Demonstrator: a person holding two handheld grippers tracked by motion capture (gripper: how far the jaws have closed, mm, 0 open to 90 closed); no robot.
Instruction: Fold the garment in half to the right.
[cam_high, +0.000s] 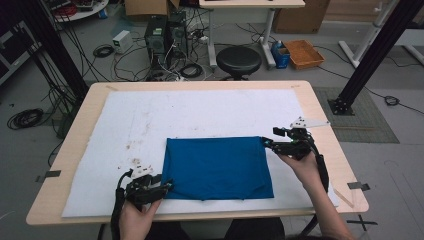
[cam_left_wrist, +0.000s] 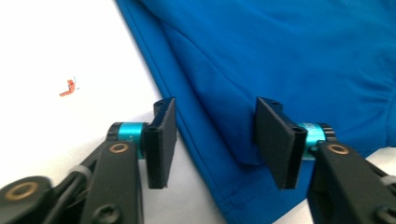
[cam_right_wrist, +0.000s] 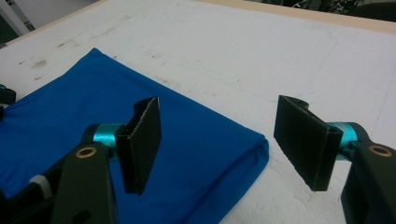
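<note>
A folded blue cloth (cam_high: 217, 167) lies flat on the white mat (cam_high: 200, 112) near the table's front. My left gripper (cam_high: 167, 189) sits at the cloth's near left corner. In the left gripper view its jaws (cam_left_wrist: 215, 121) stand apart, with the cloth's (cam_left_wrist: 280, 56) edge and corner between them and no pad pressing on it. My right gripper (cam_high: 270, 141) is at the far right corner. It is open (cam_right_wrist: 217, 121), one jaw over the cloth (cam_right_wrist: 93, 126) and the other over bare mat beside the folded corner.
The mat covers most of the wooden table (cam_high: 322, 120). A small orange scrap (cam_left_wrist: 68, 88) lies on the mat left of the cloth. Beyond the table stand a black stool (cam_high: 238, 60), computer boxes (cam_high: 165, 32) with cables, and an orange tray (cam_high: 303, 53) on the floor.
</note>
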